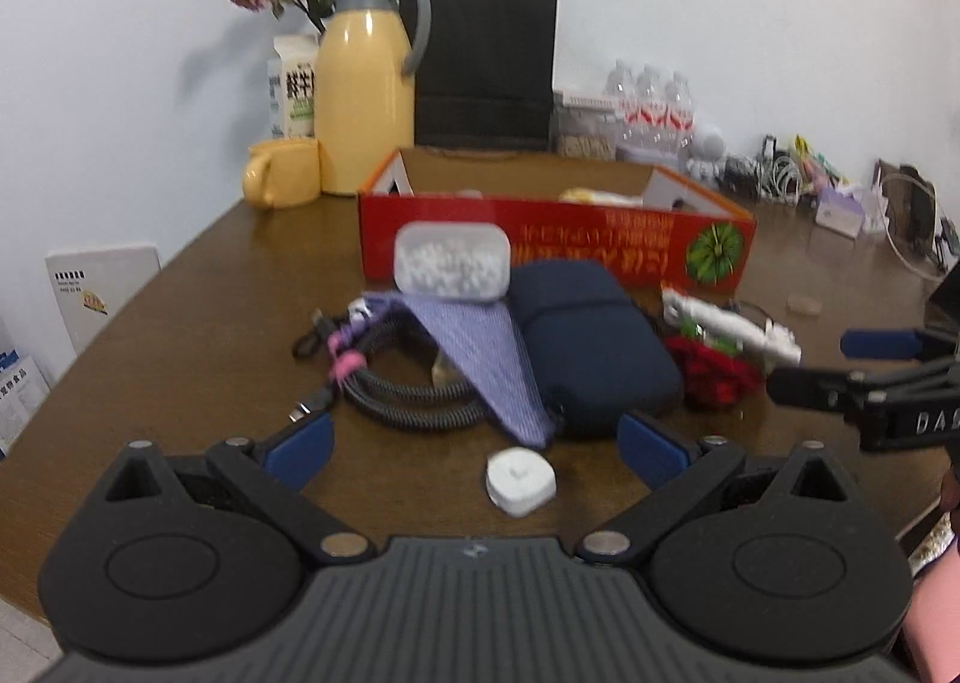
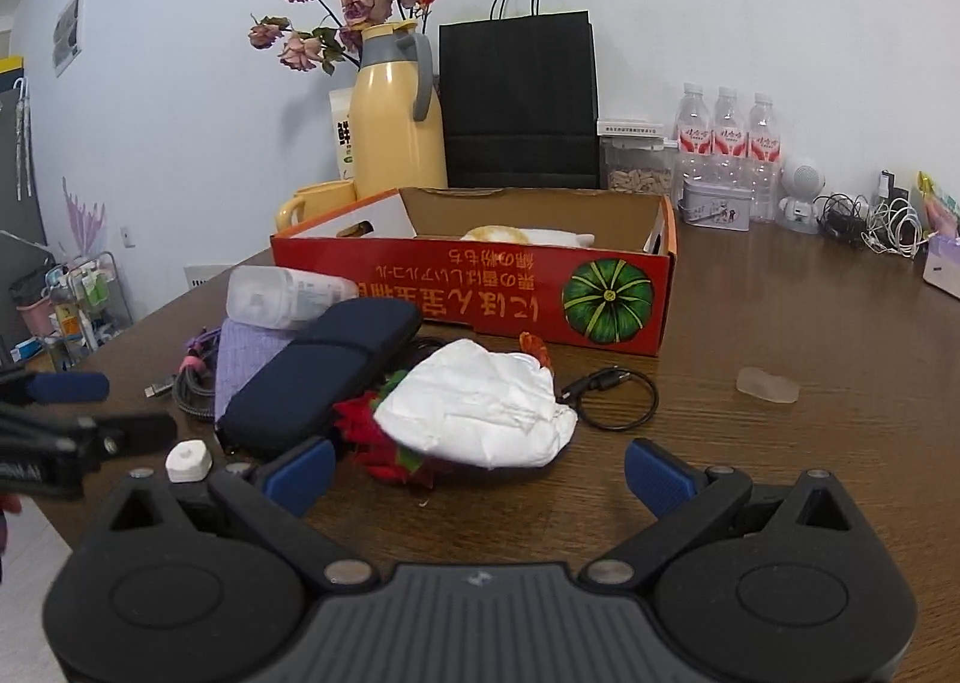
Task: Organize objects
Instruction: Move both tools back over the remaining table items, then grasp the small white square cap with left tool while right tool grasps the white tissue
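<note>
Both tools, left tool (image 1: 474,446) and right tool (image 2: 480,470), gape wide, holding nothing. Red box (image 2: 468,287) sits open-topped mid-counter (image 2: 810,335); bare wood lies to its right.

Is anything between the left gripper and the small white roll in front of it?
Nothing visible. The left gripper is open, and the white roll lies on bare table between its fingers. The navy pouch and purple cloth lie beyond the roll, not in the way.
</note>
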`<act>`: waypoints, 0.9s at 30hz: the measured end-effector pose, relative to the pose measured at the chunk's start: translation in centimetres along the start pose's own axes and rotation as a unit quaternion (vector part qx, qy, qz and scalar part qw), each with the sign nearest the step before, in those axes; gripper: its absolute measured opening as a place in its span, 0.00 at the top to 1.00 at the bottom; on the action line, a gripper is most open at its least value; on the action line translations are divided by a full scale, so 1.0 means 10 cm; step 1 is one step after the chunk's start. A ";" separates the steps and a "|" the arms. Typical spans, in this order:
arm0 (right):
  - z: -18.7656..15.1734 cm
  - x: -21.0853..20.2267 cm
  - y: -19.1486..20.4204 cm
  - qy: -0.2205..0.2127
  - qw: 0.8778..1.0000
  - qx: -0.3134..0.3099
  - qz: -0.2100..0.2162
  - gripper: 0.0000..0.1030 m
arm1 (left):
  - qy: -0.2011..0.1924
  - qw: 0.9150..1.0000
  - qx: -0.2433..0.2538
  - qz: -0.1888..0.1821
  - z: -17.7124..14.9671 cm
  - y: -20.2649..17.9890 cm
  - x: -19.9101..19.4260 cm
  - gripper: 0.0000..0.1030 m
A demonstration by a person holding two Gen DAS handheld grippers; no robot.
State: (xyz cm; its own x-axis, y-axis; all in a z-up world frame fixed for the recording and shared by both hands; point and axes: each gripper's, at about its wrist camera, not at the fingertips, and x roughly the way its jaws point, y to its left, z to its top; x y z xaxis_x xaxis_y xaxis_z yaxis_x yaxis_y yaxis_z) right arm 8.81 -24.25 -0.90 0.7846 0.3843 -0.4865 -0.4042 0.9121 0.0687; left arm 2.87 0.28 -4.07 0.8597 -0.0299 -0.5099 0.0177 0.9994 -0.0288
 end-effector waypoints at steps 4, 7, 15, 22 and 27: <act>0.00 0.02 0.00 0.004 1.000 0.000 0.001 0.00 | 0.018 1.000 0.008 -0.005 -0.05 -0.05 0.10 0.14; -0.01 0.03 0.00 0.006 1.000 0.000 0.002 0.00 | 0.027 1.000 0.009 -0.006 -0.10 -0.08 0.18 0.22; 0.02 0.05 -0.04 0.004 1.000 0.004 0.000 0.00 | 0.013 1.000 0.018 -0.018 -0.11 -0.08 0.15 0.72; 0.18 0.12 -0.13 -0.001 1.000 0.012 -0.005 0.00 | -0.006 1.000 0.009 -0.003 -0.01 -0.01 0.10 0.72; 0.30 0.28 -0.21 0.014 0.999 0.046 0.006 0.00 | -0.005 1.000 -0.002 0.003 0.01 0.04 0.09 0.72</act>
State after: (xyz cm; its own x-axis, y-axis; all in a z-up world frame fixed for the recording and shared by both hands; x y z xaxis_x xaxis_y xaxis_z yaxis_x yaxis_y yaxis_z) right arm 13.25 -24.71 0.22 0.7661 0.3927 -0.5088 -0.3677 0.9171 0.1542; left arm 3.72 0.68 -4.47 0.8645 -0.0229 -0.5021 0.0096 0.9995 -0.0290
